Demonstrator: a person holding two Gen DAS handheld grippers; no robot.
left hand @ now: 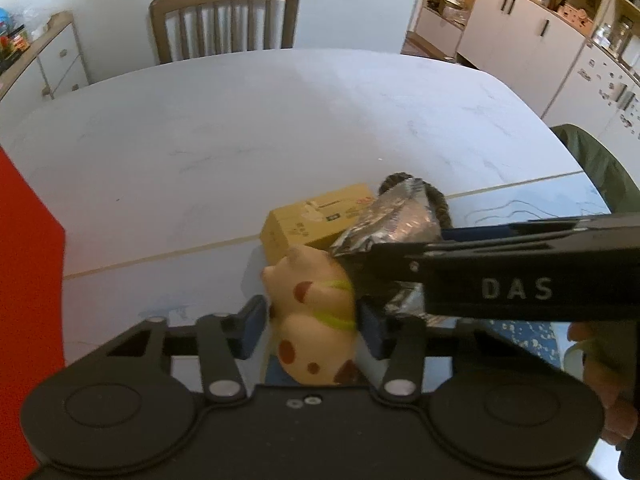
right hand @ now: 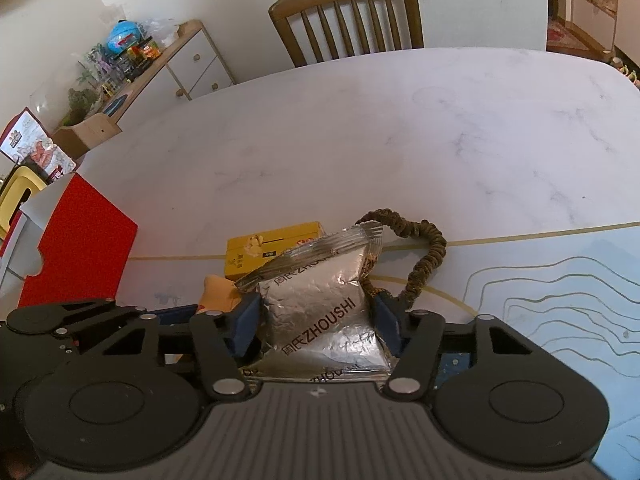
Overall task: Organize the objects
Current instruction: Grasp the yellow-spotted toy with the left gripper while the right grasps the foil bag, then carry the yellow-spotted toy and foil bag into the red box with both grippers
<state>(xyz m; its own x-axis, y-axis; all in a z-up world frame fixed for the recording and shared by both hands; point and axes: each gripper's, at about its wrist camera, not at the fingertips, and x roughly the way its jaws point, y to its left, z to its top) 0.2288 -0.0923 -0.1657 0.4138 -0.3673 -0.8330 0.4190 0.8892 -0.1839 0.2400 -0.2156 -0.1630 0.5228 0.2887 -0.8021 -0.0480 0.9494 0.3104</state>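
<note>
A cream toy animal (left hand: pixel 316 320) with brown spots and a yellow-green collar sits between the blue pads of my left gripper (left hand: pixel 312 332), which is shut on it. My right gripper (right hand: pixel 316 324) is shut on a silver foil packet (right hand: pixel 320 308) printed ZHOUSHI. In the left wrist view its black fingers (left hand: pixel 400 256) reach in from the right, holding the foil packet (left hand: pixel 392 224) just above and behind the toy. A yellow box (right hand: pixel 272 252) lies behind both, and a brown braided cord loop (right hand: pixel 428 256) lies to its right. The toy (right hand: pixel 218 292) peeks out left of the packet.
The white marble table (right hand: pixel 360 140) stretches away beyond the objects. A red box (right hand: pixel 80 248) stands at the left edge. A pale blue mat (right hand: pixel 560 300) with contour lines covers the near right. A wooden chair (right hand: pixel 348 16) stands at the far side. A hand (left hand: pixel 600 380) holds the right gripper.
</note>
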